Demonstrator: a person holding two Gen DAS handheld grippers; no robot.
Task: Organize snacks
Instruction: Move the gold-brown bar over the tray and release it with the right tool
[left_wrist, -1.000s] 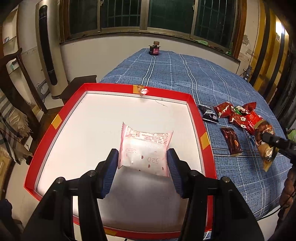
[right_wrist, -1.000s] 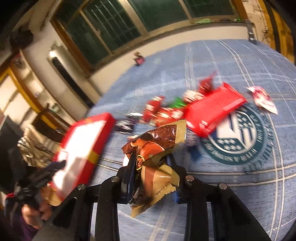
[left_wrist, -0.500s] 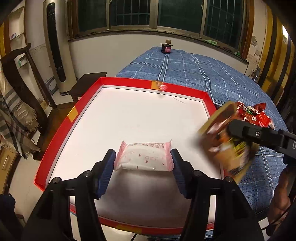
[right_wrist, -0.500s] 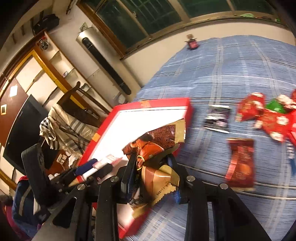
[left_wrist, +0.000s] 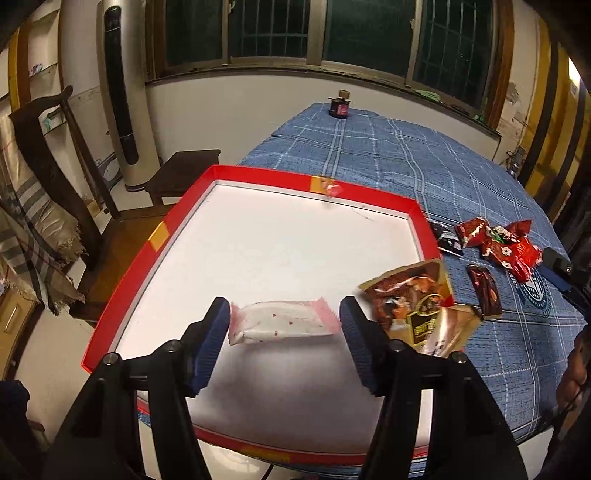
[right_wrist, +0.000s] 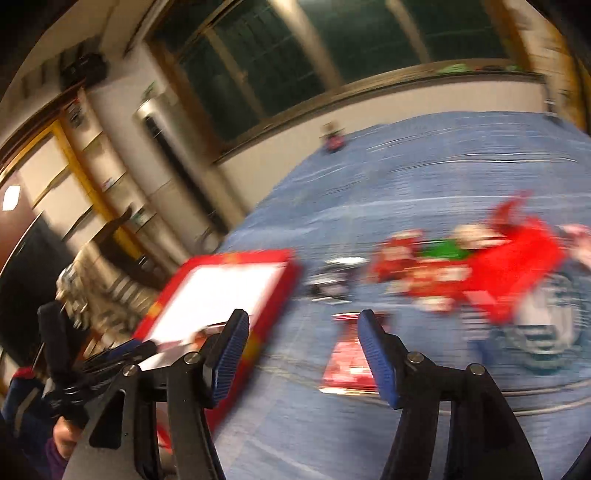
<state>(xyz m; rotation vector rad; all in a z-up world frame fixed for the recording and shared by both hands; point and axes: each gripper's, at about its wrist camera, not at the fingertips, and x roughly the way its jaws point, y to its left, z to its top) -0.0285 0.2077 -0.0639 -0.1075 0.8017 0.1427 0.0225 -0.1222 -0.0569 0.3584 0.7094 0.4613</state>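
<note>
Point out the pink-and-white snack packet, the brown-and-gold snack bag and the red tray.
pink-and-white snack packet (left_wrist: 282, 322), left wrist view, middle of its wrapper.
brown-and-gold snack bag (left_wrist: 417, 302), left wrist view, centre of its printed front.
red tray (left_wrist: 258, 175), left wrist view, its far red rim.

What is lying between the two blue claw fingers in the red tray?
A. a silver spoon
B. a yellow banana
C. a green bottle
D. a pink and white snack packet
D: in the left wrist view a pink and white plastic snack packet lies on the white floor of the red-rimmed tray, between the opening jaws of the left claw, untouched by either pad.
</note>
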